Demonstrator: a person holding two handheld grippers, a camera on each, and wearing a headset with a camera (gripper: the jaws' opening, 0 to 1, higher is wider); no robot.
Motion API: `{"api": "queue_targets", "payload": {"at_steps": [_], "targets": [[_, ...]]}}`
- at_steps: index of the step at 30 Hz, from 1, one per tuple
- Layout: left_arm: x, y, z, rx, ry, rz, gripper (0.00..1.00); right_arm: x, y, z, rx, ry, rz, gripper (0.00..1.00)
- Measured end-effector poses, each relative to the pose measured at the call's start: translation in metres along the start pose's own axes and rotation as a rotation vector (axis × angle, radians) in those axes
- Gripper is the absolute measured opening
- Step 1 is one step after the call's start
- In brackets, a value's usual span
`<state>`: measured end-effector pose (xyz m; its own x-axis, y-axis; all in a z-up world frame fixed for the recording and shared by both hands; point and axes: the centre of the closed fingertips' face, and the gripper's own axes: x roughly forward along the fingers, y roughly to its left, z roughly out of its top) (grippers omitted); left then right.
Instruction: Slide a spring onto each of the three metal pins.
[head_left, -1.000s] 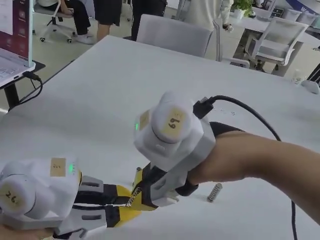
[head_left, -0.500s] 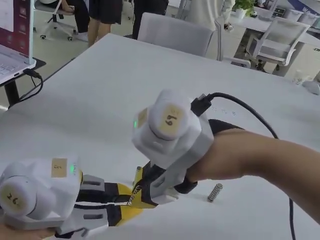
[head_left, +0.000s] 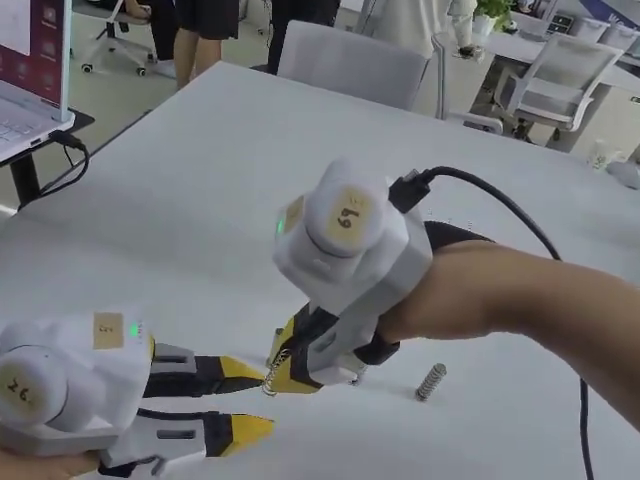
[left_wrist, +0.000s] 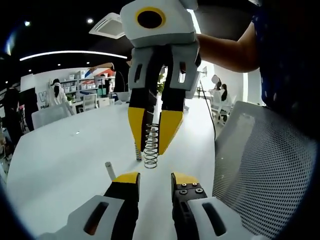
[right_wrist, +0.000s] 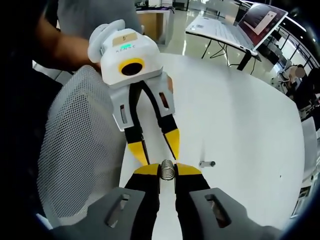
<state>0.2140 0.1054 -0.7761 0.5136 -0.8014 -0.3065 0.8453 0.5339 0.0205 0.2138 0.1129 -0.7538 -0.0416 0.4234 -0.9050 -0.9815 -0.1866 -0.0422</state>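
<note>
My right gripper (head_left: 280, 376) is shut on a small wire spring (head_left: 271, 373) just above the white table (head_left: 200, 200). In the right gripper view the spring (right_wrist: 167, 170) sits end-on between my closed yellow fingertips. Opposite it, my left gripper (head_left: 262, 398) stands open with nothing between its jaws, a short way from the spring (left_wrist: 151, 147). A short metal pin (left_wrist: 109, 170) rests on the table left of the spring, and another pin (left_wrist: 138, 152) stands right beside it. A second spring (head_left: 430, 381) lies loose on the table to the right.
A black cable (head_left: 500, 215) runs from the right gripper across the table. A laptop (head_left: 25, 70) sits on a stand at far left. Grey mesh chairs (head_left: 350, 65) stand past the table's far edge, with people behind them.
My left gripper's jaws have spread apart; they were together by the spring before. The right gripper has risen slightly, still holding the spring.
</note>
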Motion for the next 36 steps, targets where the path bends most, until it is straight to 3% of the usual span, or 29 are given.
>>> {"api": "queue_targets", "payload": {"at_steps": [14, 21, 29, 36], "targets": [[-0.016, 0.017, -0.006, -0.052, -0.015, 0.1, 0.45, -0.007, -0.021, -0.003, 0.028, -0.006, -0.05, 0.08], [-0.02, 0.021, -0.011, -0.059, -0.001, 0.137, 0.54, -0.008, -0.036, -0.006, 0.036, 0.005, -0.086, 0.08], [-0.022, 0.022, -0.013, -0.068, 0.001, 0.151, 0.59, -0.005, -0.055, -0.01, 0.023, 0.043, -0.12, 0.08], [-0.024, 0.025, -0.014, -0.081, 0.0, 0.158, 0.62, 0.004, -0.07, -0.014, 0.041, 0.049, -0.112, 0.08]]}}
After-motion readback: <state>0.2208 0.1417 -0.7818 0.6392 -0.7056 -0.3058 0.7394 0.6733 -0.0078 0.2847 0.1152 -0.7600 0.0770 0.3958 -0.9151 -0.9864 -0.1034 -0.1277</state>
